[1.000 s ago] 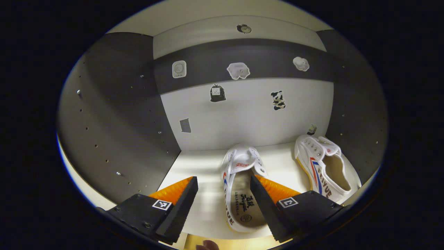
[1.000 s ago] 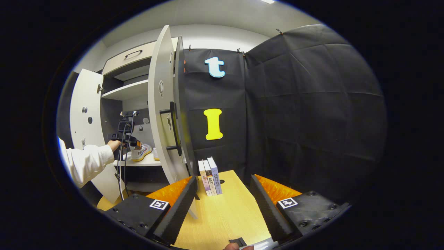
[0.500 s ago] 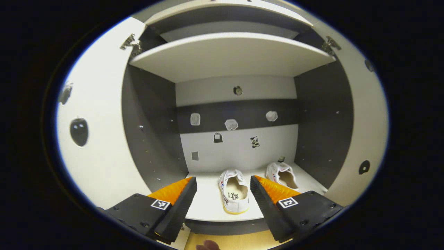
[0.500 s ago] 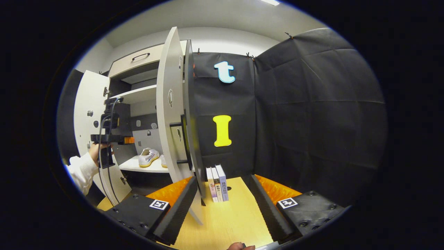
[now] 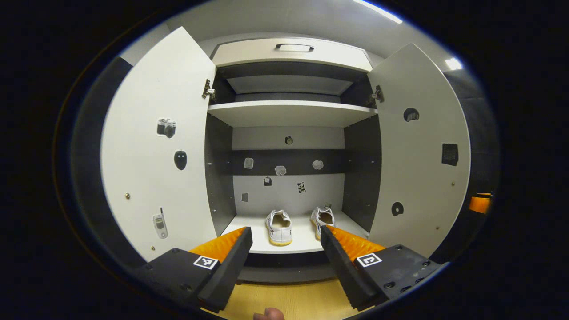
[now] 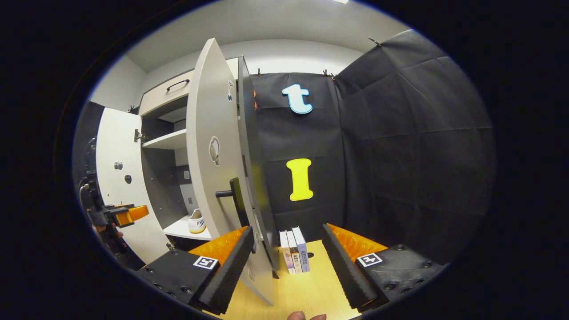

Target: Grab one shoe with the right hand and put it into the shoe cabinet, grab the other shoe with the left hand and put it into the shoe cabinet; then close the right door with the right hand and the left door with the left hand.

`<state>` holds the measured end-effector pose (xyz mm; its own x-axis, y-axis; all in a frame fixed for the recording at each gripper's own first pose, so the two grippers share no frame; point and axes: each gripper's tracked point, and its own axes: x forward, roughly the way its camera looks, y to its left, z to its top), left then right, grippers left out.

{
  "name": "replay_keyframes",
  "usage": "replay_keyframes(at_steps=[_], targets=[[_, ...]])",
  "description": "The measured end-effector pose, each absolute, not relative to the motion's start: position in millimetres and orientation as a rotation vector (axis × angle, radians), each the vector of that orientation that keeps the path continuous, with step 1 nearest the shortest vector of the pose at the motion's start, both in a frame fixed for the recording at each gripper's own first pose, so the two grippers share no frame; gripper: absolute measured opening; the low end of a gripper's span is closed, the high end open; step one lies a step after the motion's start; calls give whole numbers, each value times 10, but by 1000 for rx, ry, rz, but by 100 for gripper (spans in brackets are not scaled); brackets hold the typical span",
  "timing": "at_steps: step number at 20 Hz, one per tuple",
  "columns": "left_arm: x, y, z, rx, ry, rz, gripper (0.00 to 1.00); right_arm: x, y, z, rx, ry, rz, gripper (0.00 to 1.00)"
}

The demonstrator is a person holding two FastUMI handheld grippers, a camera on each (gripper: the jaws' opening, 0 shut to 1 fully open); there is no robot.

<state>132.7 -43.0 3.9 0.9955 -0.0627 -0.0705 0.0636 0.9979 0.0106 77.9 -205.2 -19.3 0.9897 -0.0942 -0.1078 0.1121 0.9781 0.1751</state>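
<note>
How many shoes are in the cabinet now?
2. Both stand on the lower shelf, heels toward the camera: the left shoe near the middle, the right shoe beside it, partly behind a finger of the left gripper.

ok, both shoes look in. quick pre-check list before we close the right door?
1. Both shoes on the lower shelf, left shoe and right shoe clear of the front edge: ok.
2. Right door wide open, handle facing the right tongs: ok.
3. Right tongs open and empty: ok.
4. Left tongs open, empty, outside the cabinet: ok.
5. Books clear of the door's swing: cannot tell.
6. Left door open, next in turn: ok.
</note>
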Motion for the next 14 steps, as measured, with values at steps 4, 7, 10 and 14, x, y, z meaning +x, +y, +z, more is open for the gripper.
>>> replay_keyframes(at_steps=[4, 7, 10, 14], targets=[[948, -224, 24, 24, 61, -30, 97, 987, -2120, -173, 159, 95, -115, 97], [765, -105, -54, 15, 78, -25, 97, 1085, -2064, -180, 137, 98, -103, 97], [669, 92, -112, 23, 87, -8, 97, 1129, -1909, -162, 145, 92, -83, 97], [532, 429, -146, 18, 87, 35, 96, 1099, -1833, -152, 107, 78, -102, 96]])
